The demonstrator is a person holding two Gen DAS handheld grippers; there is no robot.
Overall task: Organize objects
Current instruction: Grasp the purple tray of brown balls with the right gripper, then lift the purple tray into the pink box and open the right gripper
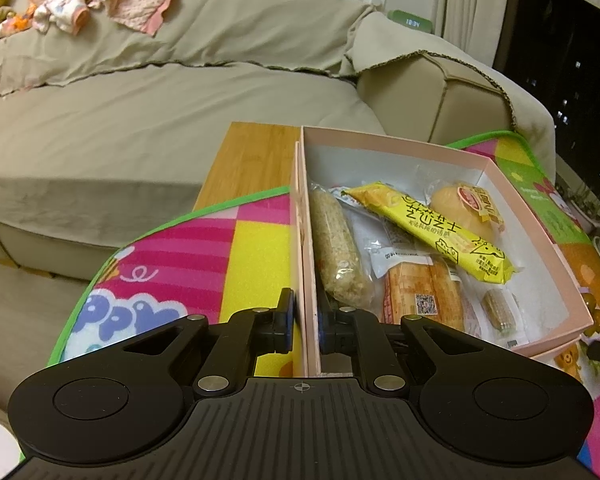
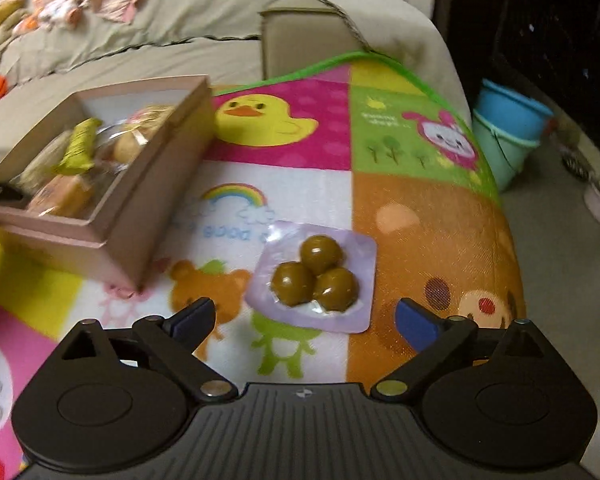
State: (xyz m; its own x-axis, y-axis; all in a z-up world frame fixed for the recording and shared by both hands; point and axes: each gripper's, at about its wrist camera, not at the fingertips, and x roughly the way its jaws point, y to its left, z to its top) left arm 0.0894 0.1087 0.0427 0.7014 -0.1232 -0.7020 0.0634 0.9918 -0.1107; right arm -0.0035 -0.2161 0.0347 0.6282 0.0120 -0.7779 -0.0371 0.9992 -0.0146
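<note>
Right gripper (image 2: 305,316): jaws standing wide apart, nothing between the pads, hovering just short of the purple packet (image 2: 315,278). The packet is lying flat on the play mat (image 2: 428,220), well clear of the pink box (image 2: 148,216) on its right-hand side. Three brown balls (image 2: 315,276) are sitting under the film in a triangle, one at the far side, two nearer the gripper.

Left gripper (image 1: 305,322): fingers clamped on the near-left wall of the pink box, one pad outside, one inside, steadying it.

Orientation: the packet is roughly square, so no strong long axis; it is sitting slightly rotated, one corner pointing towards the box. The right view is blurred, so edge detail is uncertain.

Inside the box: a yellow snack bar (image 1: 432,228) lying diagonally across other wrapped snacks, long axis running from the box's far-left towards its near-right.

Risks, as I judge them:
- Flat packet on soft mat; pads may be skating over the film and missing the edge.
- Closing on the domed balls could be squeezing them out sideways or bursting the seal.
- Pinching mat fabric along with the packet.
</note>
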